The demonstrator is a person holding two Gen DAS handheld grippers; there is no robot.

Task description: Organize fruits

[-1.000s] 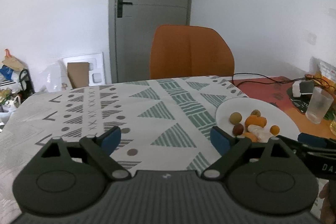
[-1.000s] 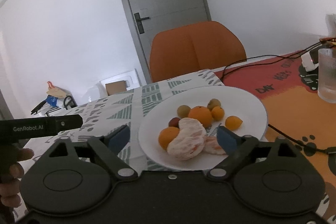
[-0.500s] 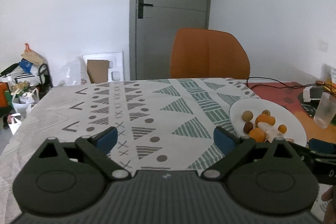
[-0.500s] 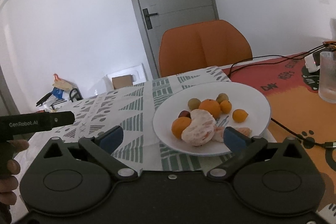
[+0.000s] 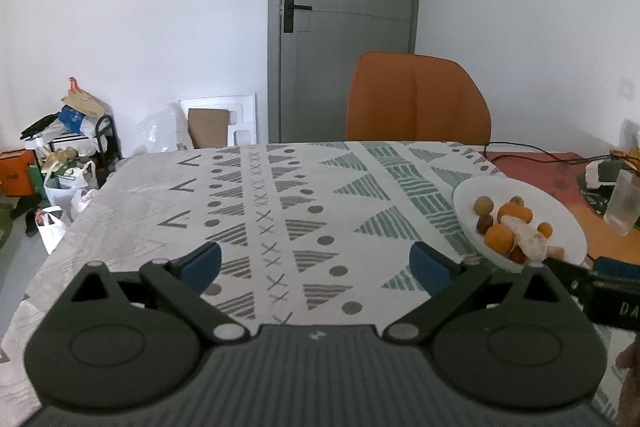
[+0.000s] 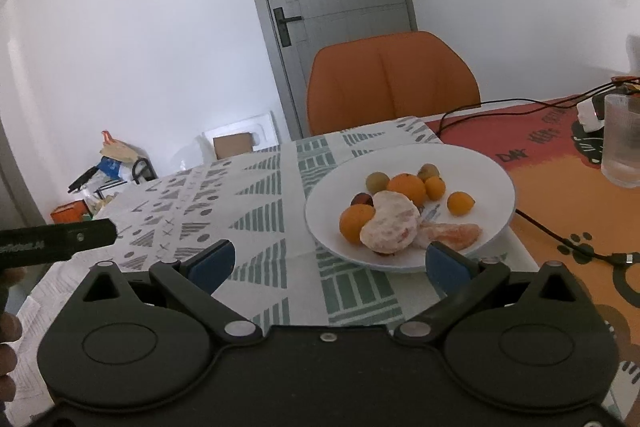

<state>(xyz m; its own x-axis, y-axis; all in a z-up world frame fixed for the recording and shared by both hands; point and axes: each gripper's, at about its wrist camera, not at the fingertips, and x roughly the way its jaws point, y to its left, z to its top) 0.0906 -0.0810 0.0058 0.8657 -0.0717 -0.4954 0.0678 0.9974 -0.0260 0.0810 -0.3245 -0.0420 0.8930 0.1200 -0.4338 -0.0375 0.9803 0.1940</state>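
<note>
Lying on white plate (image 6: 496, 183), peeled orange segment (image 6: 452, 235) long axis left-right; both hand-held grippers wide, empty.

Black linkage gripper (image 5: 315, 265) bodies, silver pivot screws, blue-padded fingers (image 5: 425, 263).

Little lettering can be read. In the left wrist view, the black body of the other handheld tool (image 5: 608, 297) at the right edge carries pale capitals, of which only "DA" shows before the frame cuts them off. In the right wrist view, the black bar of the left tool (image 6: 56, 239) at the left edge bears a light printed word, too blurred to make out. The orange and red mat (image 6: 560, 187) on the counter has dark hand-drawn capitals running along its red band; they begin with what looks like "DAY", and the rest is unclear.
</note>
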